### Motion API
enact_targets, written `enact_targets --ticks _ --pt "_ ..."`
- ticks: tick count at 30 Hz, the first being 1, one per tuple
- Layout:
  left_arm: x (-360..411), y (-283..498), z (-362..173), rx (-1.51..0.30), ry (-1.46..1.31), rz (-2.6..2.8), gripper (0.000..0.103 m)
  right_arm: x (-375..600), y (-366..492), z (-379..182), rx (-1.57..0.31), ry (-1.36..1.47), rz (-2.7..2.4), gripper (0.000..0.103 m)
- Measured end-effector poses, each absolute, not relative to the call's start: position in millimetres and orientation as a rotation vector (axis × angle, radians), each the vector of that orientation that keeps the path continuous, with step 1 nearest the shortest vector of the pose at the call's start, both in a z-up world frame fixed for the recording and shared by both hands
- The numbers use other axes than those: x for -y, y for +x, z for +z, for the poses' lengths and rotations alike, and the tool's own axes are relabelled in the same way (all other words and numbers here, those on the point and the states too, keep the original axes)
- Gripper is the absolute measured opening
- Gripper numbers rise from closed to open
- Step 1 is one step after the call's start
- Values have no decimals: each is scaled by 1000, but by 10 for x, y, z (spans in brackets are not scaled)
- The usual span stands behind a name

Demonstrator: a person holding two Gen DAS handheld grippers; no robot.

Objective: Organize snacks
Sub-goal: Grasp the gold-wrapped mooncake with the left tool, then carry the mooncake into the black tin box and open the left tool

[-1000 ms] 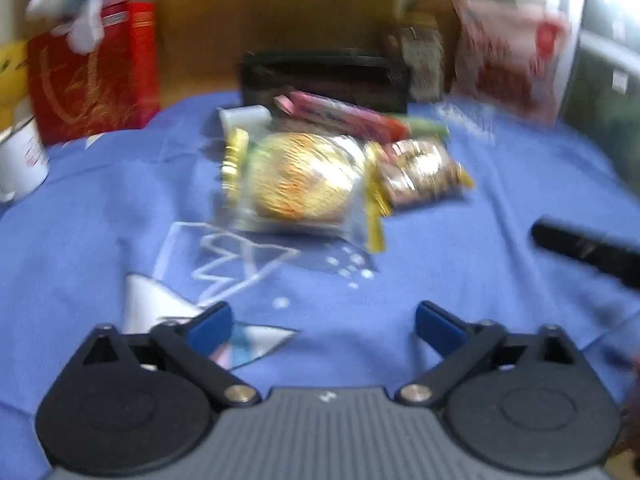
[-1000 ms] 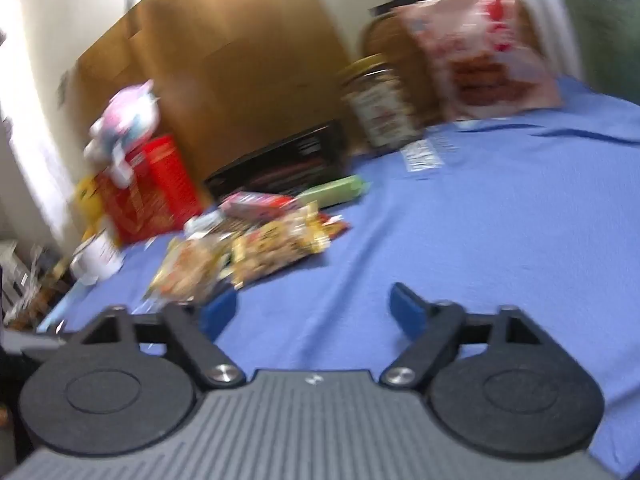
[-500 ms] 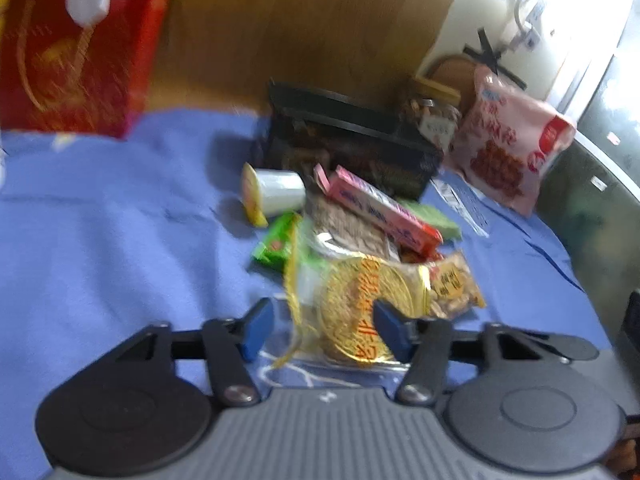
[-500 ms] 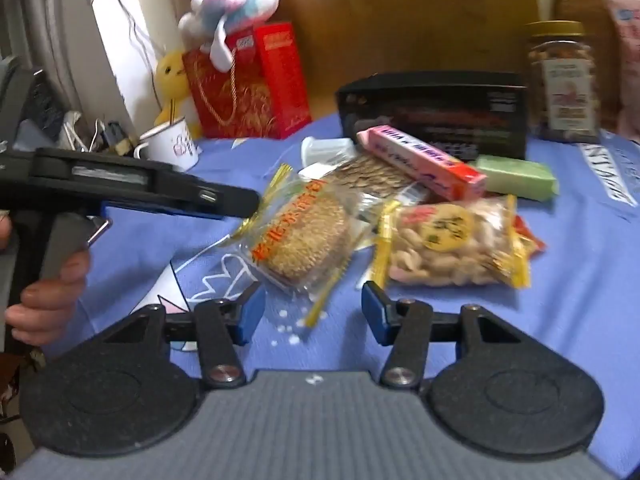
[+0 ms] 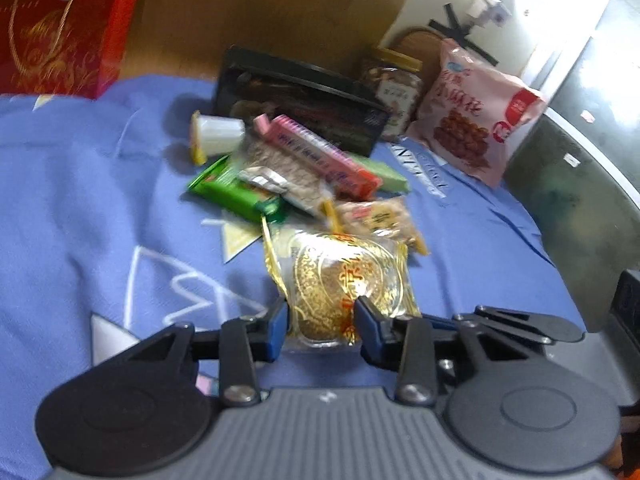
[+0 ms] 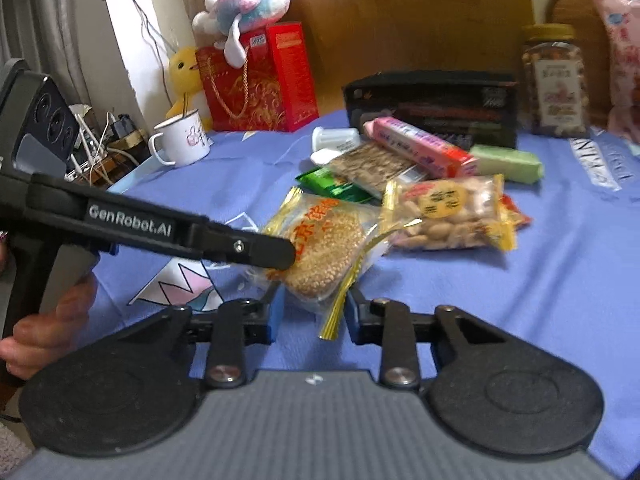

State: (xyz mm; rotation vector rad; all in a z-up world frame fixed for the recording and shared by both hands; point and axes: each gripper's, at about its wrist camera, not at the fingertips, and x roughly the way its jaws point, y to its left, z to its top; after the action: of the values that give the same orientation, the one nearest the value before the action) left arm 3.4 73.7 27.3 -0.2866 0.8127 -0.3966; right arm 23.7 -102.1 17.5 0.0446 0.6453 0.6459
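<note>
left gripper (image 5: 320, 320) narrowed since 0.5 s ago, pinching sesame cake packet (image 5: 344, 280) | right gripper (image 6: 314, 314) narrowed around same packet, contact seemingly made, fingertips partly hidden

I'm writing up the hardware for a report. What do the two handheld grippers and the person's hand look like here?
Both grippers, left and right, are matte black with a ribbed grey body, two round black discs, silver pivot screws and blue pads on the fingers. Seen side-on, the left gripper carries white "GenRobot.AI" lettering and a pistol-style handle held by a bare hand. No cables or sleeve show.
</note>
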Motion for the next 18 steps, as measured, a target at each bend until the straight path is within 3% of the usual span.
enact_targets --ticks 5,10,18 --pt "-700 322 732 -699 -265 -397 35 1039 527 539 -501 40 622 34" --pt "-633 1107 1120 -599 -202 -356 35 1027 1324 861 -454 76 593 34" --pt "-704 2319 816 -701 -258 -316 35 901 2507 695 -588 89 526 35"
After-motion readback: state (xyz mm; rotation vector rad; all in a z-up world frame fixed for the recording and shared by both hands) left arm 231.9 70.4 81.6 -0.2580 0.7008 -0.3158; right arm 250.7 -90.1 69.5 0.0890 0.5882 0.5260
